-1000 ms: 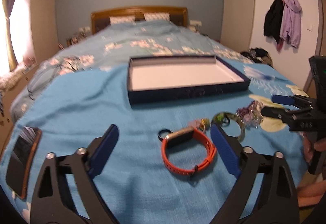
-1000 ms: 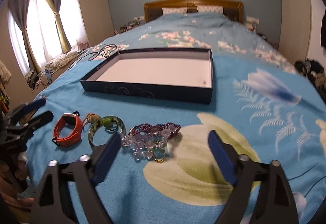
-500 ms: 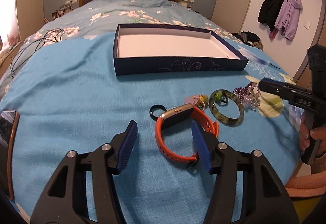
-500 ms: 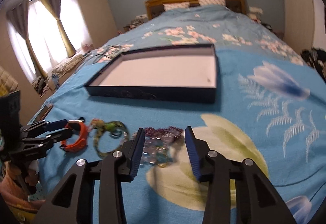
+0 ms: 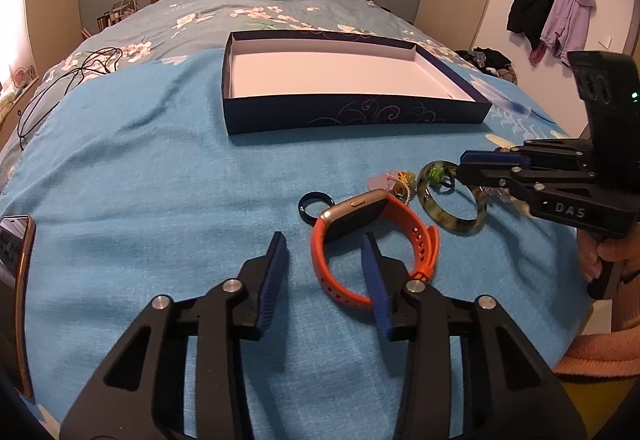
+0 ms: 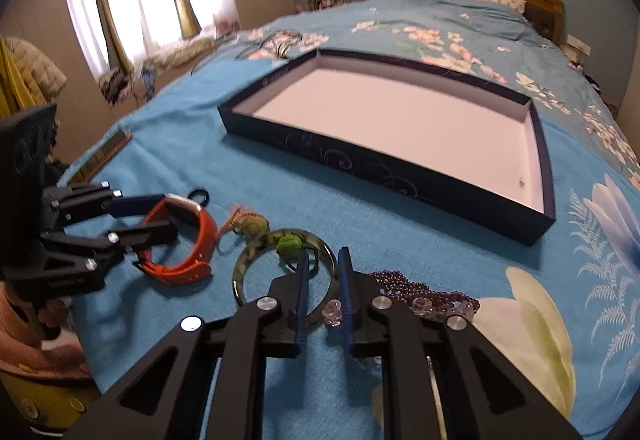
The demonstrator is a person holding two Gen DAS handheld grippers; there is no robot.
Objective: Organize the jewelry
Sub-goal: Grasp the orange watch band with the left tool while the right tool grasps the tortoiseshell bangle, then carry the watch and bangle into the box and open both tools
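Both grippers closing on jewelry laid out before the empty box

The orange watch [image 5: 372, 240] lay on the blue blanket [image 5: 160, 167] at six o'clock from the dark box [image 5: 352, 115] — its rubbery strap looked soft and grippy, the case rigid, so the strap loop seemed the place to pinch. The left gripper [image 5: 326, 260] stood part-spread, one pad inside the loop, one outside, not yet pinching. At three o'clock of the watch the green bangle [image 6: 256, 260] looked hard, slick, likely brittle — best taken across its rim. The right gripper [image 6: 322, 272] straddled that rim, jaws narrowed but gapped. Purple beads [image 6: 404, 284] lay further right.
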